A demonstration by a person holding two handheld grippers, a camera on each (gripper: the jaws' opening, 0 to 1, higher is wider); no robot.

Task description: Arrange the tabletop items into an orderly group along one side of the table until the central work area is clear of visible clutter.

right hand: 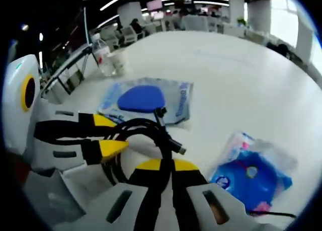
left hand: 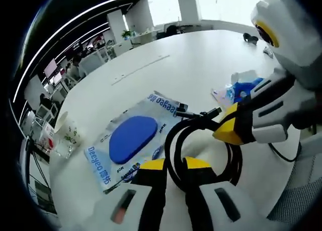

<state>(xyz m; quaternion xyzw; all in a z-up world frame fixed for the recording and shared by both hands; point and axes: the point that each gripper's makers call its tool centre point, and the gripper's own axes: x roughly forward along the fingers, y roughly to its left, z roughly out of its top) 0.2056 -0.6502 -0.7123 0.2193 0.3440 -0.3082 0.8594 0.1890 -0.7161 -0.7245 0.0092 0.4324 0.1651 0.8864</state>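
At six o'clock in the left gripper view, the left gripper (left hand: 174, 165) clamps a coiled black cable (left hand: 201, 128); the right gripper (right hand: 166, 164) clamps it too. Beyond, at eleven, lies a blue pad packet (left hand: 133, 139); wipes (right hand: 253, 173) sit at four o'clock in the right gripper view.

This is an open-plan office. The big white surface (left hand: 201, 55) is a rounded meeting table. Beyond its far edge in the left gripper view stand rows of desks with lit monitors (left hand: 52, 68), and people sit at them. Long strip lights (left hand: 75, 19) run across a dark ceiling, and white square pillars (left hand: 116, 24) rise between the desks. Bright windows (left hand: 221, 2) line the far wall, with a potted plant (left hand: 126, 34) near them. The right gripper view shows office chairs (right hand: 126, 33), more screens (right hand: 154, 4) and pillars (right hand: 236, 2) at the far side.
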